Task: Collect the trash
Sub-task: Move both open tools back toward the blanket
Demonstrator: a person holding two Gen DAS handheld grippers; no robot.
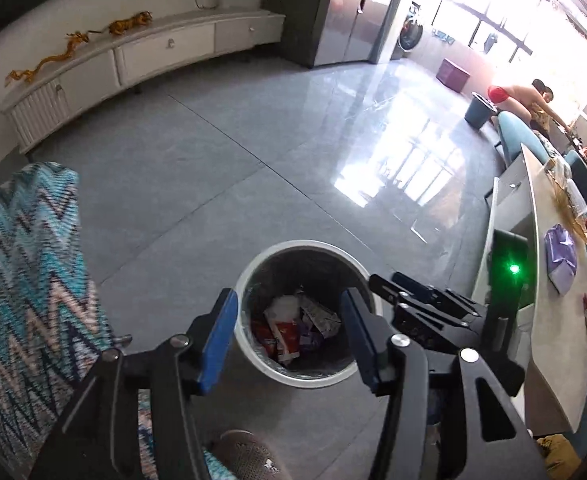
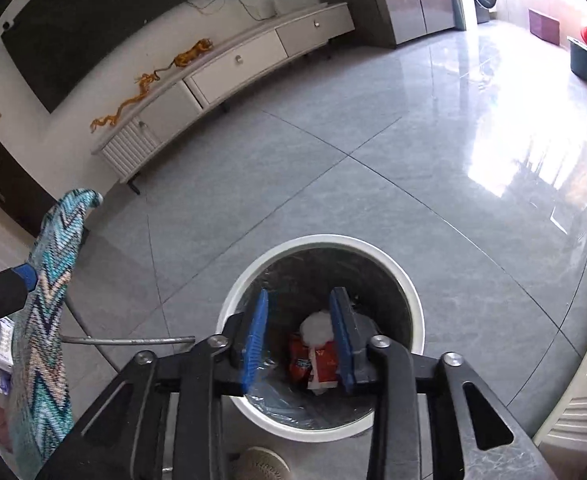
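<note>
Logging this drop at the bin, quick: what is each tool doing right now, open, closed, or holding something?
Left tool: open, holding nothing, above the trash bin.
Right tool: open, holding nothing, over the bin's mouth.

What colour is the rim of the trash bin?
White; the trash bin rim shows best in the right wrist view.

Your colours: grey, white, blue, teal

You see a white-rimmed round bin (image 2: 407, 288) with a dark liner on pale grey tiles (image 2: 373, 200), red and white wrappers (image 2: 313, 360) inside; your black grippers carry blue pads (image 2: 255, 340), and a teal, navy and cream zigzag woven cloth (image 1: 25, 264) hangs left.
</note>
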